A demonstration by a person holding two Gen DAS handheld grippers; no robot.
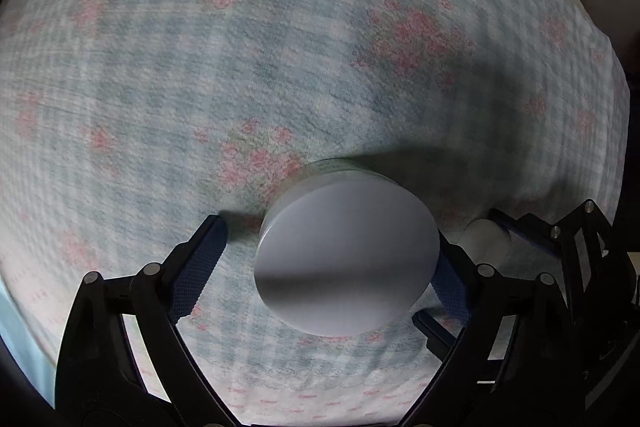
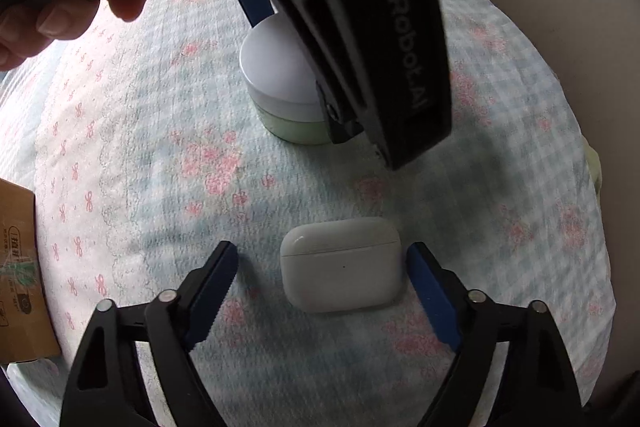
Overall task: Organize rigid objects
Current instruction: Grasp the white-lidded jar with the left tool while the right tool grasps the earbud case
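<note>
Two black grippers with blue pads fill the lower edge of each wrist view, both pointing down at a table covered by a pale blue checked cloth (image 1: 280,67) printed with pink flowers.

From the left wrist view, the left gripper (image 1: 332,259) straddles a round jar with a flat white lid (image 1: 348,259). Its right-hand pad sits against the lid's edge, or very nearly so; its left-hand pad stands clear, with a gap of cloth showing. The jaws are fairly wide and nothing is gripped yet.

From the right wrist view, the right gripper (image 2: 322,271) brackets a white earbud case (image 2: 340,263) lying flat on the cloth. One pad is just beside the case's right end; the other is well apart on the left. It holds nothing.

The jar's pale green base shows beyond the case, under the left gripper's body. A person's hand (image 2: 52,15) holds that tool. A cardboard box (image 2: 20,275) pokes in at the left edge.

Both grippers appear to be at the grasping step. Next, each needs centring, then closing squarely before lifting.
</note>
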